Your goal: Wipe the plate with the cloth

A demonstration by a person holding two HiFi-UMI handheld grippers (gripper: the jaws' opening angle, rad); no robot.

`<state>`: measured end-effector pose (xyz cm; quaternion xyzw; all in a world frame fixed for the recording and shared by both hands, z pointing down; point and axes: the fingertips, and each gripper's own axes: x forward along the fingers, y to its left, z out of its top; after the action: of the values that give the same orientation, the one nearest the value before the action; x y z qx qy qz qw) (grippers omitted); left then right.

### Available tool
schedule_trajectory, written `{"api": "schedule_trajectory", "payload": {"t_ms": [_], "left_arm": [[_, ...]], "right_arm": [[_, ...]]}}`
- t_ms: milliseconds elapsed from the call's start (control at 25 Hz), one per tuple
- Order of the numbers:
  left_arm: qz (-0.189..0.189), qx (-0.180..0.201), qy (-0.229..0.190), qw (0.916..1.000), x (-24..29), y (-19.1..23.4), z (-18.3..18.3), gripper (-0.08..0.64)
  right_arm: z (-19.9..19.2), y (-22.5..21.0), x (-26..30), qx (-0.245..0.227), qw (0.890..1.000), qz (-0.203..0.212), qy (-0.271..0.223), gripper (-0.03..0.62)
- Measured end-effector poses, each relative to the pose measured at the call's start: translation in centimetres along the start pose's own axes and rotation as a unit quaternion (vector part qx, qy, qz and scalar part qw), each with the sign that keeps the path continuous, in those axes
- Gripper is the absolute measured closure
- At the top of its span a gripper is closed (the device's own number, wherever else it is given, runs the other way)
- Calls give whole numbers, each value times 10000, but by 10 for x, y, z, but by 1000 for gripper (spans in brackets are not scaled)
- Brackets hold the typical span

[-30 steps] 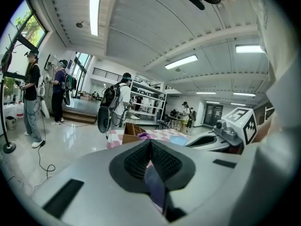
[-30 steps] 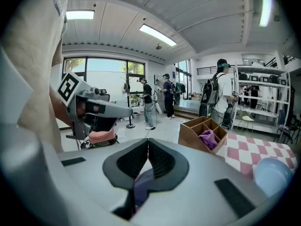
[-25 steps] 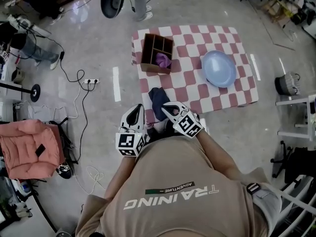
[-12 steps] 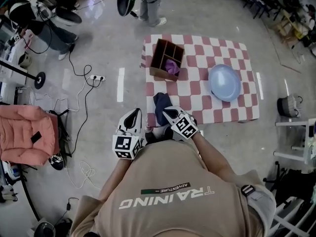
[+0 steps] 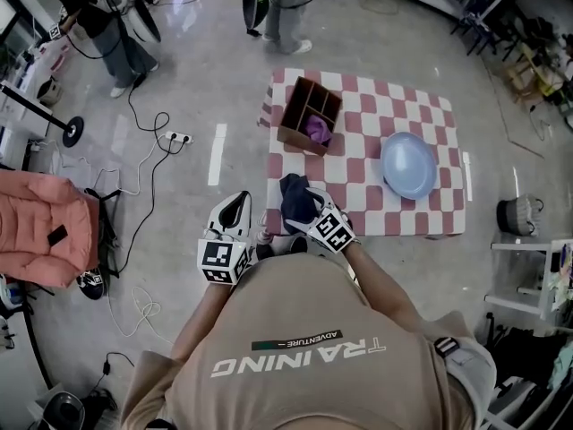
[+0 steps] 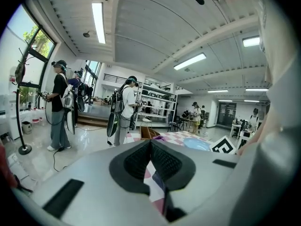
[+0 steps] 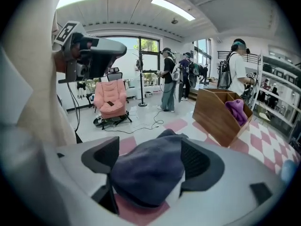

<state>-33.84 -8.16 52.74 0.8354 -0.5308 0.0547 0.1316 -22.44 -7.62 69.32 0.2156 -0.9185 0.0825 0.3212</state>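
One dark blue crumpled cloth [image 5: 295, 199] lies at the near left edge of the red-and-white checkered mat [image 5: 356, 163], and I read it as the item closest to my tools. In the right gripper view the same cloth [image 7: 146, 173] fills the gap between the jaws of the right gripper [image 7: 150, 147]. Those jaws stand apart, one pad on each side of the bundle; I cannot confirm that the pads press on it. In the head view the right gripper [image 5: 306, 207] points over the cloth.

The left gripper [image 5: 237, 201] hangs just beside the mat's left edge, over the floor. Its jaws are together at the tips in the left gripper view, with nothing between them [image 6: 150, 145].

The light blue round plate [image 5: 408, 165] rests on the right part of the mat, well apart from the cloth. The brown wooden divided box [image 5: 309, 115] stands at the far left corner, with a purple fabric item [image 5: 316, 129] in one compartment.
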Motion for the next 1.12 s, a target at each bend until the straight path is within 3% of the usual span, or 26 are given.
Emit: {"api": "schedule_trajectory", "payload": {"t_ms": [280,480,960,1120], "left_arm": [[166,-9,-30,9999,-1,10,1,546],[285,-38,-2,9996,-5,17,1,546],[333,-68,34,9994,0,21,0,546],[252,-83,4,9996,4,18,3,546]], "right_arm": [[0,-6,7,0,9999,37,148,183],[-31,-7,26,232,9978,191,595,183],[-33,-10,26,97,9985,105,523,187],[-34,-14,27,57,9976,87,690,238]]}}
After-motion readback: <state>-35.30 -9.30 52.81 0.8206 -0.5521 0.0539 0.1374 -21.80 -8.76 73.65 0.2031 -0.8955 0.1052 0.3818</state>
